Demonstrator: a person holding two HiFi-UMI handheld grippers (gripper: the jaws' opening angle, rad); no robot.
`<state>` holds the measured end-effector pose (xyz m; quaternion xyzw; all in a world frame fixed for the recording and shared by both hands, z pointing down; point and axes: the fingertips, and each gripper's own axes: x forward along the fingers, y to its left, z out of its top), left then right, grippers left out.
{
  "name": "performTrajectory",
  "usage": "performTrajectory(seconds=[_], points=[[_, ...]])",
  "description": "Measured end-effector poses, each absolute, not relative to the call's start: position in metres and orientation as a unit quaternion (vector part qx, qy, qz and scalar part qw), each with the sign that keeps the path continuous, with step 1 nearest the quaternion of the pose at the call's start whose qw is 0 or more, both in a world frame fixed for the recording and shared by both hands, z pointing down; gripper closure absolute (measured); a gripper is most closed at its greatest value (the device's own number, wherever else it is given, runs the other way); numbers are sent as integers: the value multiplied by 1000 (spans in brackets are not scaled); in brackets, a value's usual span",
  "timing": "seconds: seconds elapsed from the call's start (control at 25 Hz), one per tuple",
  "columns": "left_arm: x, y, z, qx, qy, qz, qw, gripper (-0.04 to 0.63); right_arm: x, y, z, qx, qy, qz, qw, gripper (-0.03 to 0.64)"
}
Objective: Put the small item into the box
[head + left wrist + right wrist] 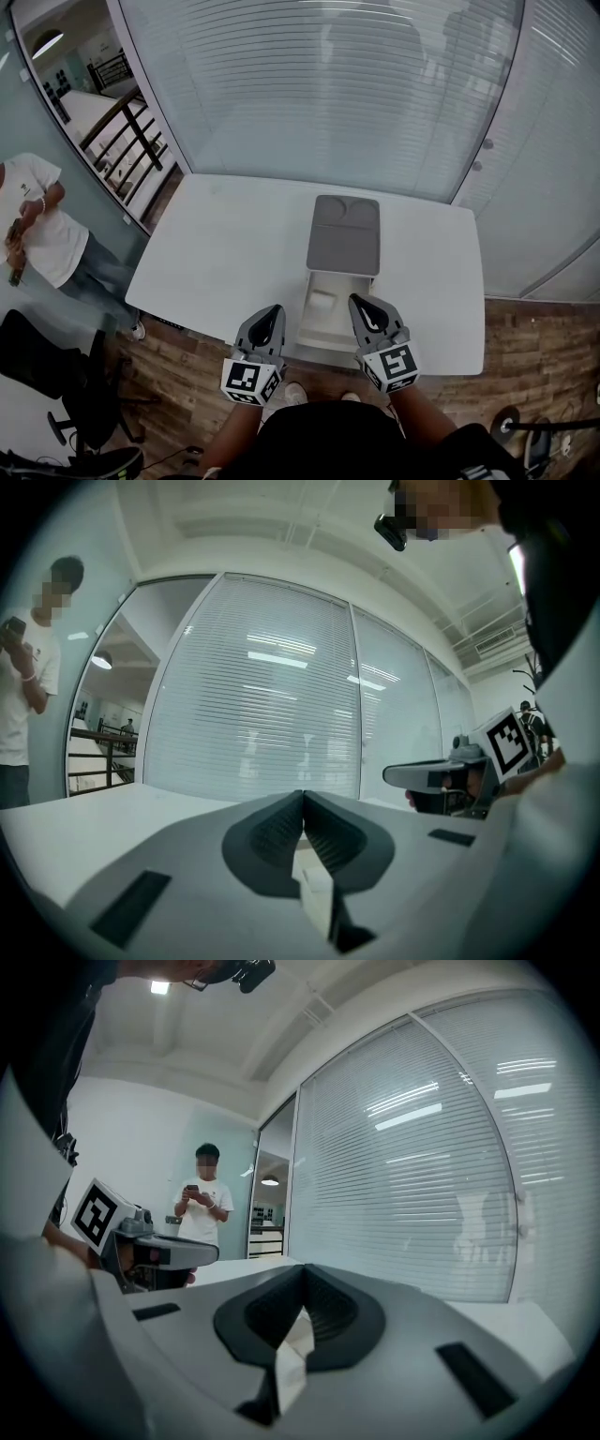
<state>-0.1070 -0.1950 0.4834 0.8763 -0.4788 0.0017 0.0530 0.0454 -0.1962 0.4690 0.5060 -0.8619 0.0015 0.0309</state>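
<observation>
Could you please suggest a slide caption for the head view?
Shut left gripper and shut right gripper flank the near end of an open white box on a white table.

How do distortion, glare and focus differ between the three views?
Head view: sharp, evenly lit, table edges bowed. Left gripper view: strong fisheye, dark corners, lamp reflections on the glass wall. Right gripper view: same fisheye, same reflections.

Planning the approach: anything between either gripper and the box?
Nothing visible. The left gripper and right gripper flank the white box, both shut. Its grey lid lies beyond, on the far side.
</observation>
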Motion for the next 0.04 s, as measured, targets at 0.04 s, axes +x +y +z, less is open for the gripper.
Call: performTrajectory(seconds=[0.04], points=[[-106,-194,483,877,-479,3,48,583,45,-195,470,506,-862,4,31,614]])
